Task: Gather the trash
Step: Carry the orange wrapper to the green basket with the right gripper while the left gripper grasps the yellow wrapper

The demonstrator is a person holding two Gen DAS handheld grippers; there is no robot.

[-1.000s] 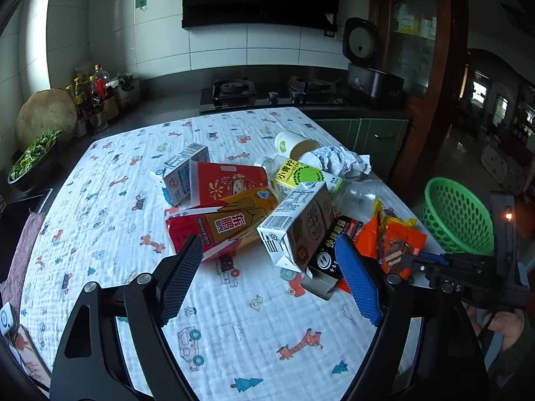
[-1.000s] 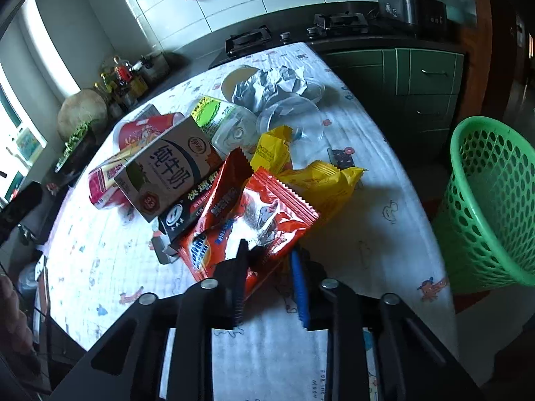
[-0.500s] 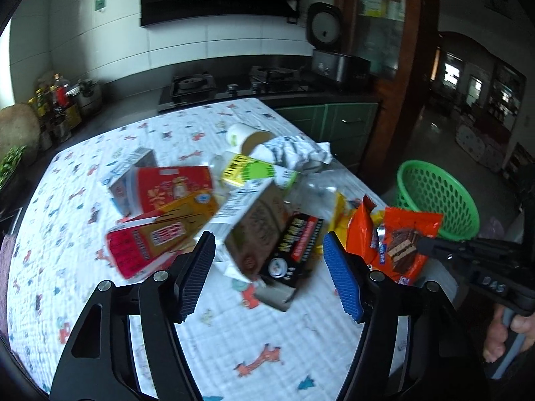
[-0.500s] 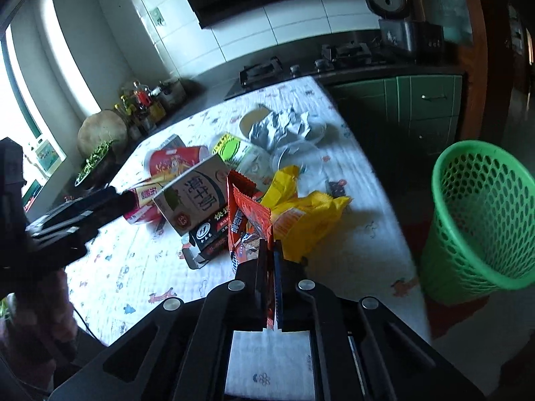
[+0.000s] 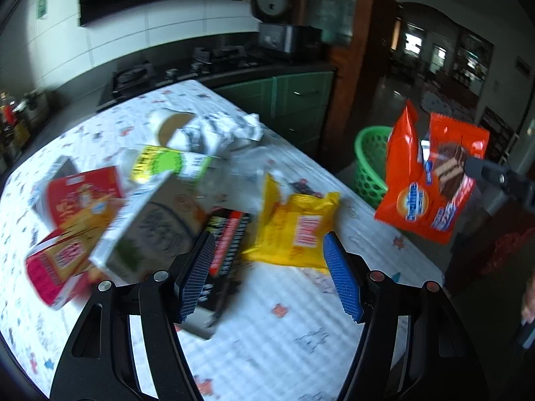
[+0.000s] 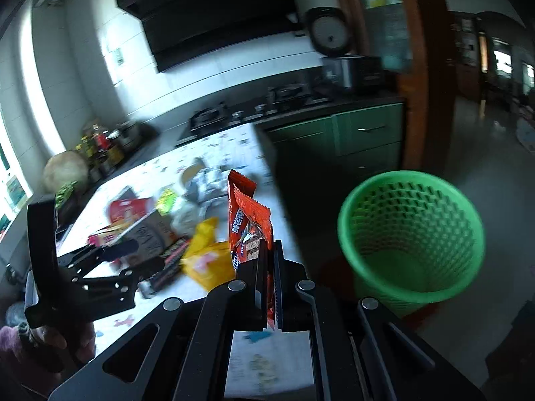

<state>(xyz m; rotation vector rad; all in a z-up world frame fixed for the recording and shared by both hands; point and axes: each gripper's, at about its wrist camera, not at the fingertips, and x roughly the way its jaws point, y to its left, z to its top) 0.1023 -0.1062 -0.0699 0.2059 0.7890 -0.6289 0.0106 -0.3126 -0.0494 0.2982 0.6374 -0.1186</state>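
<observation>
My right gripper point(image 6: 270, 244) is shut on a red snack wrapper point(image 6: 247, 220) and holds it in the air beyond the table's right edge; the wrapper also shows in the left wrist view point(image 5: 431, 180). A green mesh basket point(image 6: 411, 234) stands on the floor to the right of it, also in the left wrist view point(image 5: 369, 163). My left gripper point(image 5: 267, 267) is open and empty above a yellow snack bag point(image 5: 297, 230) and a black carton point(image 5: 227, 240) in the trash pile on the table.
Milk cartons point(image 5: 147, 224), red boxes point(image 5: 80, 197), a green-labelled bottle point(image 5: 160, 163), a paper cup point(image 5: 167, 123) and crumpled paper point(image 5: 227, 130) lie on the patterned tablecloth point(image 5: 301, 334). Green cabinets point(image 6: 364, 137) and a stove counter stand behind.
My right gripper has lifted the red wrapper off the table and carried it right toward the green basket. My left gripper has moved right over the yellow bag, still open.
</observation>
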